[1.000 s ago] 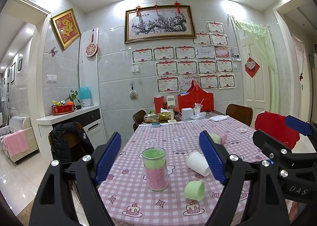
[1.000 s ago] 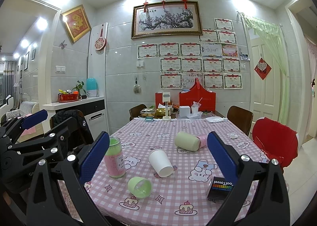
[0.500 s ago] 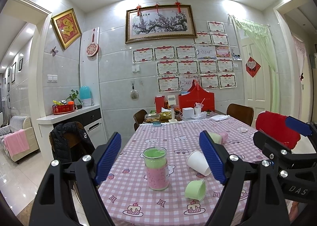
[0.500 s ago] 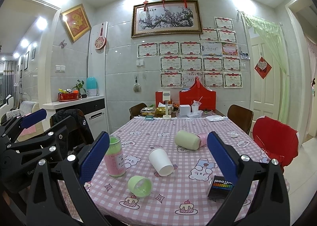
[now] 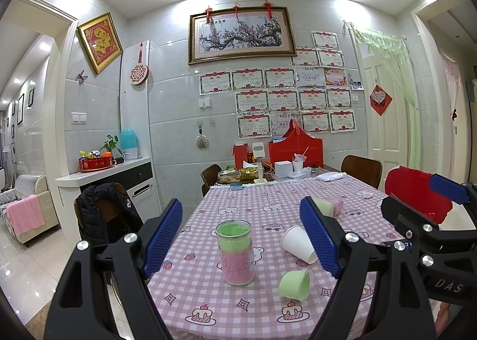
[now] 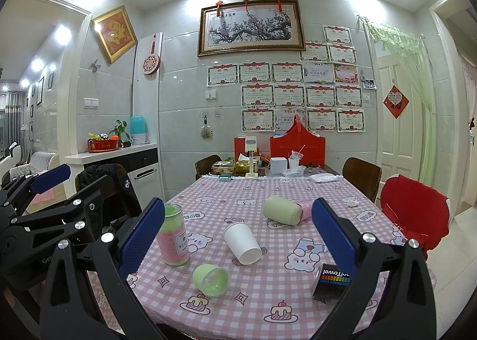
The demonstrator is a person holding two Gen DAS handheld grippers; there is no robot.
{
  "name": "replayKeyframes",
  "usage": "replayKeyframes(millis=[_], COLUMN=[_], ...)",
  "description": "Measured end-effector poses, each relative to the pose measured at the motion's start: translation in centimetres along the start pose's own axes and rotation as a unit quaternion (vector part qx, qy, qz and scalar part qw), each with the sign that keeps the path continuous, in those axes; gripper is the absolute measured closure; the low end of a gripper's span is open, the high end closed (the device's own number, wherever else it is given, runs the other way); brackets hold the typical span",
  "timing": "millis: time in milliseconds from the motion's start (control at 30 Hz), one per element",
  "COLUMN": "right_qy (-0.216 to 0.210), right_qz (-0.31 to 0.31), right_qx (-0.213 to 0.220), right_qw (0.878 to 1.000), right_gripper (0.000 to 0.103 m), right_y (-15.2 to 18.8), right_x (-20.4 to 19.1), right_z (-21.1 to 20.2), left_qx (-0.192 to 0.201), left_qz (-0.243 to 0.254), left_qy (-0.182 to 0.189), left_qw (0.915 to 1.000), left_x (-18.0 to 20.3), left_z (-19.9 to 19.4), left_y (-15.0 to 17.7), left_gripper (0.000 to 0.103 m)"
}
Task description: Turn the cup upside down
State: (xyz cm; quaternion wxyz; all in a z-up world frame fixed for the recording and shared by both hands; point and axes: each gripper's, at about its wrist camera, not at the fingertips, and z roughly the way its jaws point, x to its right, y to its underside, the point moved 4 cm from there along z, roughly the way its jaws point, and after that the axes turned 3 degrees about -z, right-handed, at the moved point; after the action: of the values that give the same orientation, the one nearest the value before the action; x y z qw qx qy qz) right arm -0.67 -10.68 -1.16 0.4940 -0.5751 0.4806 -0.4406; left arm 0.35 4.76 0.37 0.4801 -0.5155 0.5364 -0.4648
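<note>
Both grippers hover, jaws apart and empty; the right gripper (image 6: pixel 238 238) should straddle the fallen white cup (image 6: pixel 242 243) mid-body before turning it.

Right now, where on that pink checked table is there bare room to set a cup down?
Bare cloth lies along the near edge, in front of the small green cup, and mid-table, between the tipped green-and-pink bottle and the far-end clutter. The crowded part is the cluster of the tall jar, the white paper cup, that green cup and the dark box.
</note>
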Motion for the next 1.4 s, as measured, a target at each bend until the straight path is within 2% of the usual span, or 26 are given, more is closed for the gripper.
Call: replayKeyframes(millis=[1400], right_qy=[-0.004], right_qz=[-0.003], right_qx=[-0.009], right_qw=[1.0], right_gripper=[0.008], right_y=[0.8], right_x=[-0.4], right_z=[0.8], left_qx=[-0.014], left_qz=[0.003], left_qy=[-0.003], left_qw=[0.9999], left_x=[-1.3], left_z=[0.8], left_y=[1.4], left_gripper=[0.023])
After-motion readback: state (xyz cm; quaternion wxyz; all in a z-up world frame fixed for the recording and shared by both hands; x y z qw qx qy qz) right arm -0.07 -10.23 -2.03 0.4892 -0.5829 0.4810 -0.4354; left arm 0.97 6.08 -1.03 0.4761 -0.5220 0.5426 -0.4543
